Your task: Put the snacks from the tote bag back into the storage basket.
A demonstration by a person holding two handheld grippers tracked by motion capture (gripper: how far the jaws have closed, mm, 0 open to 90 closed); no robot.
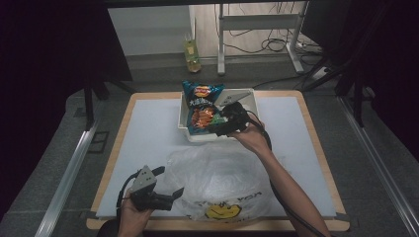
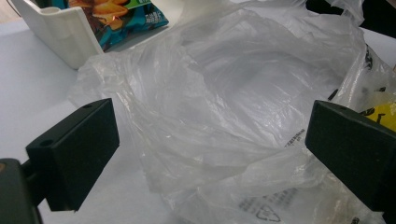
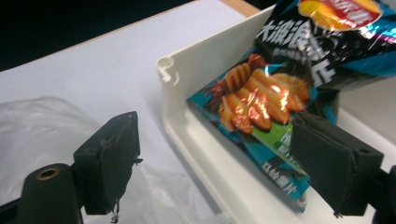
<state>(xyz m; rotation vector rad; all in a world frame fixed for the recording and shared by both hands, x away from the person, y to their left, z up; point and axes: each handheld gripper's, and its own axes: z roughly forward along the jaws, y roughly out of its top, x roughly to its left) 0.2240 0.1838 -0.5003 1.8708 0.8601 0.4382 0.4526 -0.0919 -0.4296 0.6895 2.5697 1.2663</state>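
Note:
A blue chip bag [image 1: 200,106] printed with grilled chips leans in a white tray [image 1: 184,126] at the table's far middle. My right gripper [image 1: 217,122] reaches in from the right at the tray's near side. In the right gripper view, that gripper [image 3: 215,163] is open: one jaw hangs outside the tray wall [image 3: 187,93], the other in front of the chip bag's [image 3: 261,93] lower corner, with no pad pressing. A crumpled clear plastic bag [image 1: 217,177] lies near the front edge. My left gripper [image 1: 169,181] sits at its left, open, jaws wide around the plastic bag [image 2: 224,93].
The plastic bag carries a yellow smiley print [image 1: 221,211] near the table's front edge. The white tabletop [image 1: 148,133] has a wooden rim. A bottle [image 1: 192,54] and a metal frame [image 1: 257,22] with cables stand on the floor beyond the table.

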